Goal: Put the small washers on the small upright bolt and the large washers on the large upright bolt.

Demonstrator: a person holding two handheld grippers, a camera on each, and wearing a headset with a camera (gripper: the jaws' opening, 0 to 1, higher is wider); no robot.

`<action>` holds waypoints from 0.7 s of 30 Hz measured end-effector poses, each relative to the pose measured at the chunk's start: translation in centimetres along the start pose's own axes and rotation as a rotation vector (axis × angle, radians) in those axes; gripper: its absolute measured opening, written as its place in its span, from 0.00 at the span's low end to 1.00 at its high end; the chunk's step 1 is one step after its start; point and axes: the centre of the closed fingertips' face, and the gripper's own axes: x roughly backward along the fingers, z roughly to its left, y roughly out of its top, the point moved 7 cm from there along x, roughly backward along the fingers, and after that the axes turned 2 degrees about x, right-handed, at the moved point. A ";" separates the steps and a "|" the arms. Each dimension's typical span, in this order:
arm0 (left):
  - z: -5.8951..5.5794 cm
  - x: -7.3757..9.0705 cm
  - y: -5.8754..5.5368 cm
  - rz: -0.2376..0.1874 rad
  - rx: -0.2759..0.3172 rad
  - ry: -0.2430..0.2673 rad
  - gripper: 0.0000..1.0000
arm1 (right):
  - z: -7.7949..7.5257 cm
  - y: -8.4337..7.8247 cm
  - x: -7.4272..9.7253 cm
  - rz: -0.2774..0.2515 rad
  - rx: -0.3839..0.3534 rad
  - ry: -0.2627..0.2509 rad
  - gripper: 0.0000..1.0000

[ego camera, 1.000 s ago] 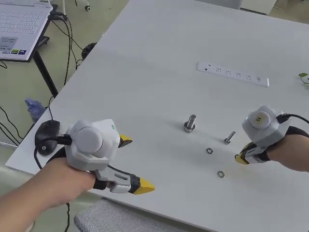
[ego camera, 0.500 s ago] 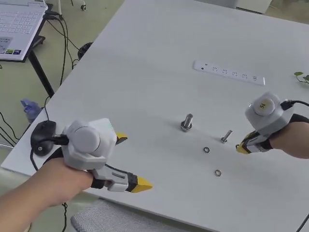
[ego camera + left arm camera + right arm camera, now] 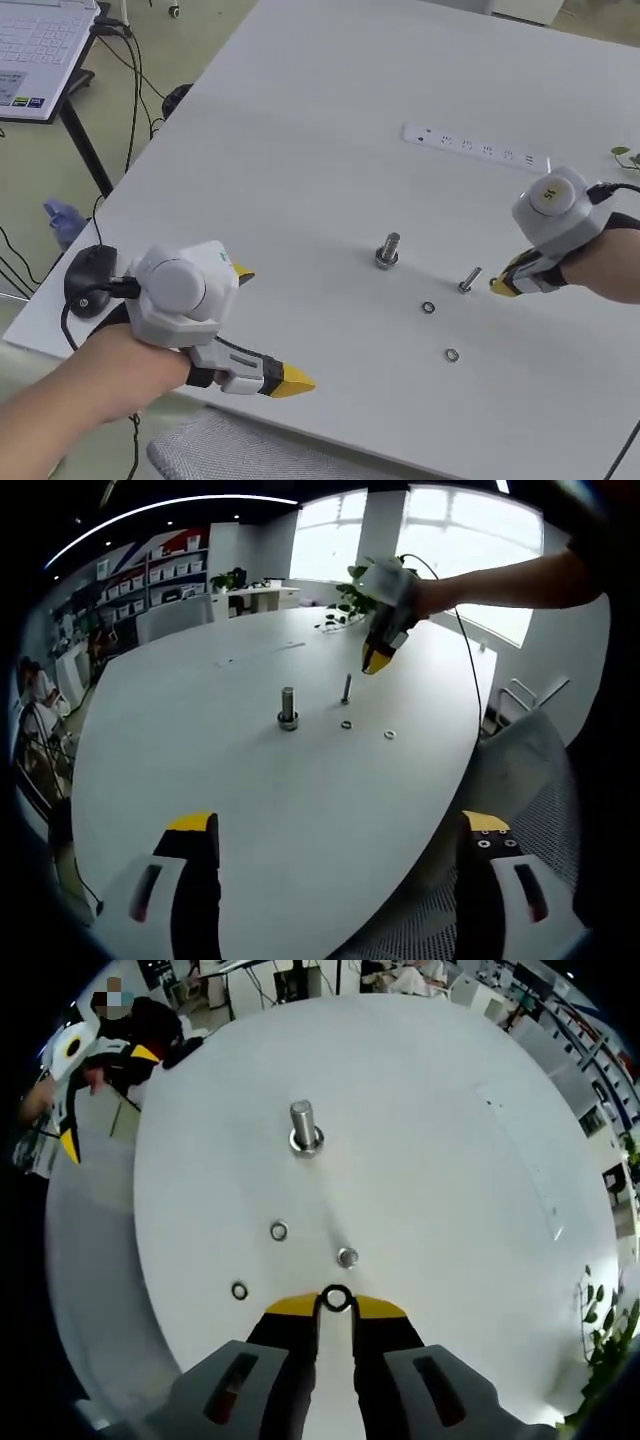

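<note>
The large upright bolt point(image 3: 388, 250) point(image 3: 305, 1125) point(image 3: 288, 708) stands mid-table with a washer at its base. To its right is the small upright bolt point(image 3: 469, 279) point(image 3: 347, 1256) point(image 3: 346, 688). Two loose washers point(image 3: 428, 307) point(image 3: 451, 354) lie in front of the bolts. My right gripper point(image 3: 500, 287) point(image 3: 337, 1300) is shut on a small washer point(image 3: 337, 1298) and hovers just right of the small bolt. Near the table's front left edge my left gripper point(image 3: 268, 326) point(image 3: 337, 825) is open wide and holds nothing.
A white power strip point(image 3: 475, 148) lies behind the bolts. A laptop point(image 3: 40, 50) sits on a stand off the table's left, with cables and a black device point(image 3: 85, 282) below. A grey chair point(image 3: 220, 455) is at the front edge.
My right gripper has risen and moved away from me with the washer, from beside the loose washers to level with the small bolt. The left gripper has hardly moved.
</note>
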 end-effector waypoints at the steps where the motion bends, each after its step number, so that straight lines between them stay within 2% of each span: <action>1: 0.0 0.0 0.0 -0.007 -0.003 0.003 0.99 | -0.2 0.2 0.1 -0.004 0.001 -0.001 0.13; 14: 0.0 -0.2 -0.6 0.011 0.004 0.006 0.99 | -1.0 1.3 -0.8 -0.016 0.009 0.002 0.13; 21: 0.0 -0.3 -0.5 0.016 0.007 0.000 0.98 | -1.4 1.5 -1.3 -0.019 0.012 0.001 0.13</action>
